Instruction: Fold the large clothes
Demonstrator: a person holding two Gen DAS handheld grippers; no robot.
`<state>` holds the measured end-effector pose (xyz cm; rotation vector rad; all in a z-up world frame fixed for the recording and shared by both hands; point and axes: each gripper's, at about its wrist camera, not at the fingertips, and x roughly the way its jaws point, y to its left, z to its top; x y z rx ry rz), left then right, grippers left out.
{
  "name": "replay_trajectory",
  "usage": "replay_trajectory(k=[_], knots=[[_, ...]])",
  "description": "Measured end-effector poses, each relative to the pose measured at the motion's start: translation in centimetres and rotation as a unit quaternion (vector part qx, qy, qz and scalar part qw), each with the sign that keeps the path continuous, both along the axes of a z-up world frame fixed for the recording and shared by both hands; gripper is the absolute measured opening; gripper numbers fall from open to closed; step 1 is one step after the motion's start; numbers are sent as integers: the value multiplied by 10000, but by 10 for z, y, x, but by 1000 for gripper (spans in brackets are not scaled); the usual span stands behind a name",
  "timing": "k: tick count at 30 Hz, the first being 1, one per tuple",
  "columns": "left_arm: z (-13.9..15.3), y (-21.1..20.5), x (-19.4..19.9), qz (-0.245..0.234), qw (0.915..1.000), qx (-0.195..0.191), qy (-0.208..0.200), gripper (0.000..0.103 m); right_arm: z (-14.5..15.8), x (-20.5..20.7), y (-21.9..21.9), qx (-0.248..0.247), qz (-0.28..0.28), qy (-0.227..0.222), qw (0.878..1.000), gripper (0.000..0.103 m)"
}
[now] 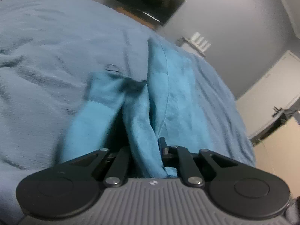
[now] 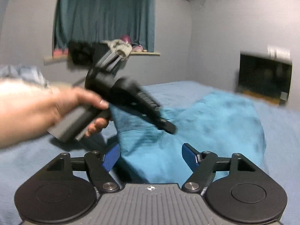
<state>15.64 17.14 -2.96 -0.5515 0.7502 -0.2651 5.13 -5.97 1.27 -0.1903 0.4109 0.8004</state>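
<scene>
Teal garment (image 2: 215,116), frame centre: still rumpled (folding barely begun); my left gripper (image 1: 150,150) pinches it, my right gripper (image 2: 151,156) gapes empty

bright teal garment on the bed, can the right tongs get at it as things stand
Probably yes. The bright teal fabric garment lies on the pale blue bedsheet just ahead of the open right tongs, nothing between. The left tongs, shut on a fold, sit farther back.

left gripper (image 2: 166,125) motion-blurred, its fingertips cloth-hidden
</scene>
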Motion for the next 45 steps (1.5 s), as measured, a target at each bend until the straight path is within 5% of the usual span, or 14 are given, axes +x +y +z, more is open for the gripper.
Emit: replay_trajectory(k=[5, 8, 12, 14, 18, 20, 22, 26, 29, 31, 33, 35, 38, 45], knots=[[-14, 12, -6, 69, 9998, 74, 193, 5, 16, 51, -69, 664, -1541, 638, 9837, 75], [-13, 18, -12, 258, 9996, -16, 149, 2, -4, 97, -93, 354, -2632, 1096, 9578, 54], [-13, 35, -20, 437, 9986, -267, 112, 0, -46, 130, -108, 705, -3044, 2060, 9273, 30], [-16, 39, -22, 461, 9983, -344, 108, 0, -50, 136, -107, 1043, -2975, 2224, 9226, 32], [-14, 41, -23, 374, 9968, -702, -92, 0, -50, 143, -92, 765, -2957, 1944, 9322, 36], [-15, 44, -24, 309, 9947, -964, -161, 12, -51, 142, -94, 779, -2940, 1872, 9341, 36], [-12, 46, -29, 351, 9932, -1080, -252, 42, -53, 145, -94, 860, -2942, 1888, 9329, 36], [22, 41, -50, 589, 9917, -540, -1007, 60, -55, 156, -89, 981, -2964, 1969, 9294, 36], [47, 23, -54, 252, 9912, -111, -1297, 61, -57, 153, -78, 961, -2957, 1951, 9302, 36], [53, 8, -50, -62, 9927, 11, -1201, 62, -57, 154, -77, 932, -2953, 1925, 9312, 37], [46, -7, -34, -288, 9973, 175, -657, 63, -57, 154, -75, 953, -2946, 1930, 9310, 37], [29, -14, -17, -107, 9993, 366, -60, 63, -52, 150, -77, 986, -2941, 1939, 9307, 37], [8, -10, -3, 178, 9982, 497, 285, 63, -51, 148, -79, 1039, -2931, 1962, 9300, 37], [-2, 17, 9, -262, 9975, -447, 490, 63, -50, 150, -76, 1052, -2908, 1955, 9307, 39]])
